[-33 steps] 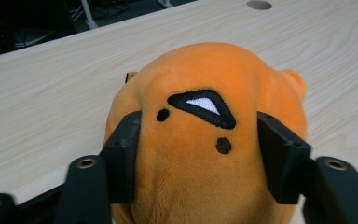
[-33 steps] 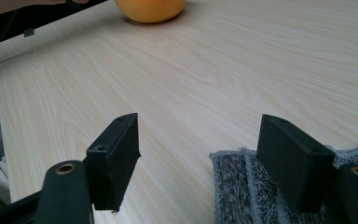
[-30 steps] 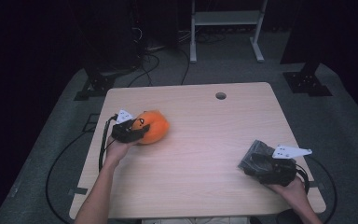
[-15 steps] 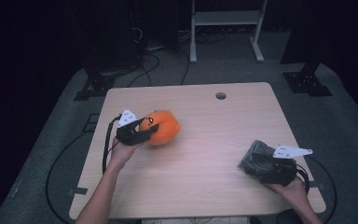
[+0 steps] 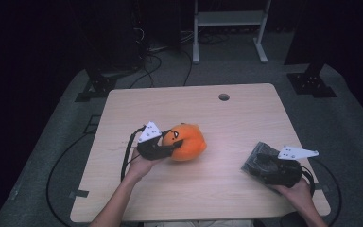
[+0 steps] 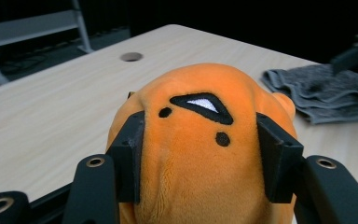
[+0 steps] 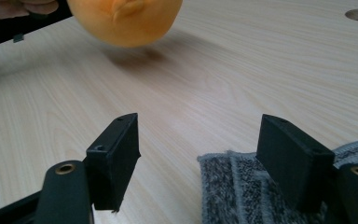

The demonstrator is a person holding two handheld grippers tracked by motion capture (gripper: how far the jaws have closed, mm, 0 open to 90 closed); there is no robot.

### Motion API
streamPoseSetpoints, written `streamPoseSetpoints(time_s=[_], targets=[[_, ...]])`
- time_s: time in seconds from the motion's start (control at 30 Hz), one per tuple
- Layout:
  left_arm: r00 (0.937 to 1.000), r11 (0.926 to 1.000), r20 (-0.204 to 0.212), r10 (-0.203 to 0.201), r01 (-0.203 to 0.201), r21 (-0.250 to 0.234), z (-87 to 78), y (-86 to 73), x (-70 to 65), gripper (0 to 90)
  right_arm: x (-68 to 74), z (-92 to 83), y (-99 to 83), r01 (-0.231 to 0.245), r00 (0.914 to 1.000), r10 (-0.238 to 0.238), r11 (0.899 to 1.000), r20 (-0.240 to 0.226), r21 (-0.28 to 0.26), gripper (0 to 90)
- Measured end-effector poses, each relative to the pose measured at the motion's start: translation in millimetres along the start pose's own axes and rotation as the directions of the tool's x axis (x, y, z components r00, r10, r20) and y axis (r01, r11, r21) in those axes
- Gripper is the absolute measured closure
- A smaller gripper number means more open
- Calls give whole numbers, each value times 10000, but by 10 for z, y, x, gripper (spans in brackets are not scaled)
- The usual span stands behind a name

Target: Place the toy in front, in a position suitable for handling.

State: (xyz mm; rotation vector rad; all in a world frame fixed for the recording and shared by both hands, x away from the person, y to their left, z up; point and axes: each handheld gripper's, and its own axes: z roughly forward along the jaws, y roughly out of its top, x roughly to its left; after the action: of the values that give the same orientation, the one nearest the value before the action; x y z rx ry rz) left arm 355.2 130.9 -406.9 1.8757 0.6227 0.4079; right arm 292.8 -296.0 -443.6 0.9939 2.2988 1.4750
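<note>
High view: the left gripper (image 5: 163, 149) holds an orange plush toy (image 5: 188, 142) above the table (image 5: 246, 113), left of centre; the right gripper (image 5: 272, 169) rests over a grey cloth (image 5: 255, 160) near the right edge.

Left gripper view: both jaws press the plush's sides — soft filling could let it slip out.

Right gripper view: jaws spread wide, empty, the cloth's far part cut off below; the plush's underside hangs clear of the wood.
</note>
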Motion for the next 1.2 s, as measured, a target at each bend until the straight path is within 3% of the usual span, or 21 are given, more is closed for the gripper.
streamPoseSetpoints(time_s=[0.47,0.67,0.83,1.03,1.2], targets=[[9976,9994,641,270,-283,197,197,-62,-279,430,-233,-72,48,-239,9941,214,9995,1064,220,304],[9964,9991,791,319,-339,240,250,-87,-353,426,-391,-49,82,-341,9876,217,9964,1554,779,317],[9947,9985,948,404,-437,336,276,-127,-399,418,-499,64,62,-504,9842,249,9885,1756,1425,327],[9934,9982,1064,434,-475,368,279,-169,-432,395,-586,200,9,-760,9775,266,9698,2092,2317,350],[9915,9968,1176,548,-611,509,254,-189,-443,347,-647,278,-27,-1058,9739,455,9577,2222,2676,373]])
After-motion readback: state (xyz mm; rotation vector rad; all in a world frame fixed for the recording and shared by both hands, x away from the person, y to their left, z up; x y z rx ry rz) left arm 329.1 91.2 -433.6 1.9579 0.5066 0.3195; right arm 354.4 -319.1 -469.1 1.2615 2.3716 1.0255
